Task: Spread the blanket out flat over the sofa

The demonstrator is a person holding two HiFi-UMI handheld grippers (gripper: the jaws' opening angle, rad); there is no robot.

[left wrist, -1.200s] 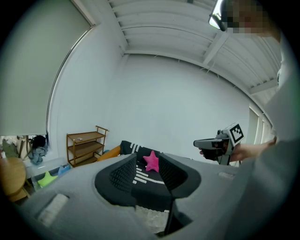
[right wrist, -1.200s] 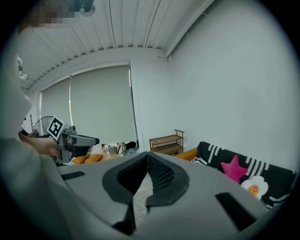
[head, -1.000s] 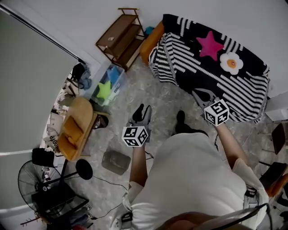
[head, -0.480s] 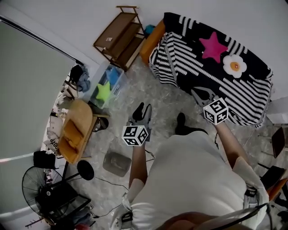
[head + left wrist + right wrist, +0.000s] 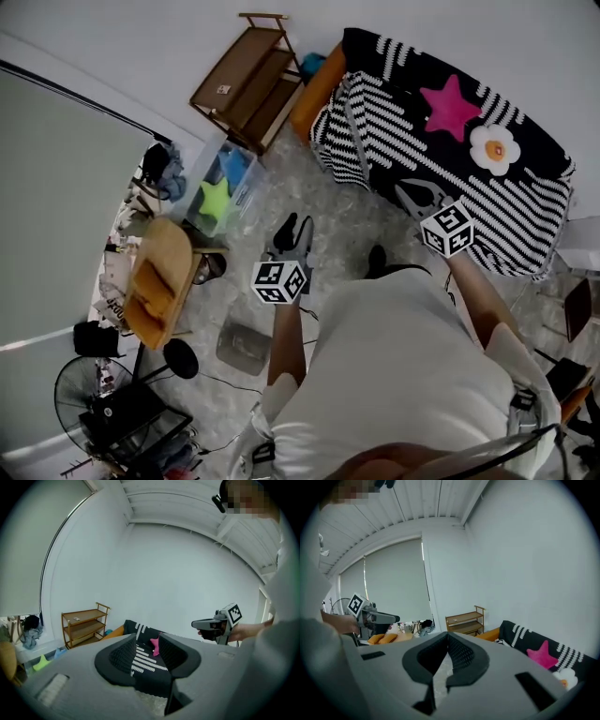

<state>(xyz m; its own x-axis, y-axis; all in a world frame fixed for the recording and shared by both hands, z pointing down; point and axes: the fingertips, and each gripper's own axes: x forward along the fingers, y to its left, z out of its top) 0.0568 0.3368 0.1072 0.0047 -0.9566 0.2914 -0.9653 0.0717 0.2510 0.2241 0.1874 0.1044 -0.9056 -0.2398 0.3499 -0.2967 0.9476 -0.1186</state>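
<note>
The orange sofa point(image 5: 317, 86) stood on the pale floor point(image 5: 319, 202). A striped black-and-white blanket point(image 5: 441, 169) lay spread over it, leaving only the end beside the wooden shelf point(image 5: 246, 75) bare.

- Plain white wall point(image 5: 141, 28) at the back, evenly lit, no hard shadows.
- White slatted ceiling point(image 5: 408, 503) overhead.
- Large grey roller blind point(image 5: 47, 187) down over the window on the left side.
- Mottled grey stone-look floor point(image 5: 319, 202).
- Open wooden shelf unit point(image 5: 246, 77) with three tiers against the wall, just beside the orange arm of the sofa point(image 5: 314, 89).
- Clear storage box point(image 5: 220, 183) on the floor near the blind.
- Wooden seat point(image 5: 159, 281) with orange cushions further along.
- Black standing fan point(image 5: 80, 389) in the lower left corner.
</note>
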